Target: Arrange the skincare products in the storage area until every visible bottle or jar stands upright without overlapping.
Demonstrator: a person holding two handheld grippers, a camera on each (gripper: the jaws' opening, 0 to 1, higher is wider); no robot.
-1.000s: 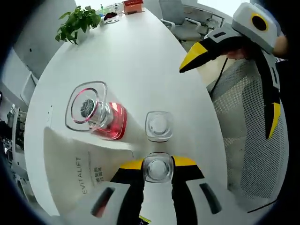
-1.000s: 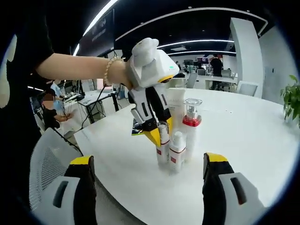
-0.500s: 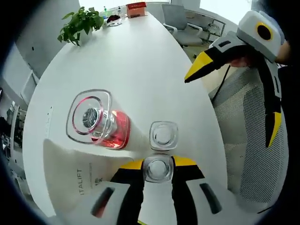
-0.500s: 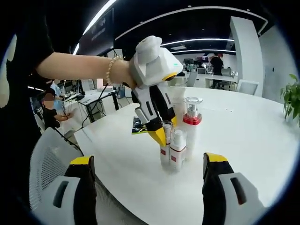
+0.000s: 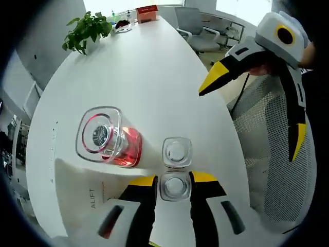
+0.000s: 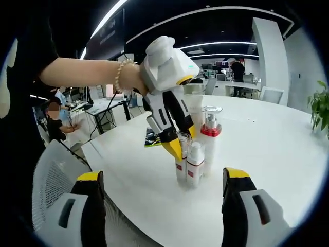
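Left gripper (image 5: 175, 181) clenched on slim bottle (image 6: 181, 157), upright on white table (image 5: 154, 72). Just beside: short bottle (image 6: 195, 163); behind it red-collared pump bottle (image 6: 210, 135), white tube (image 5: 77, 195). Right gripper (image 6: 162, 203) jaws released, apart, near table edge. Plant (image 5: 85, 28) far end.

The left gripper (image 6: 177, 141) points steeply downward, jaws closed on a clear bottle cap (image 5: 175, 186). The person's bare forearm (image 6: 82, 72), wearing a bracelet, carries it. The right gripper (image 6: 160, 206) hangs level, jaws spread wide apart.
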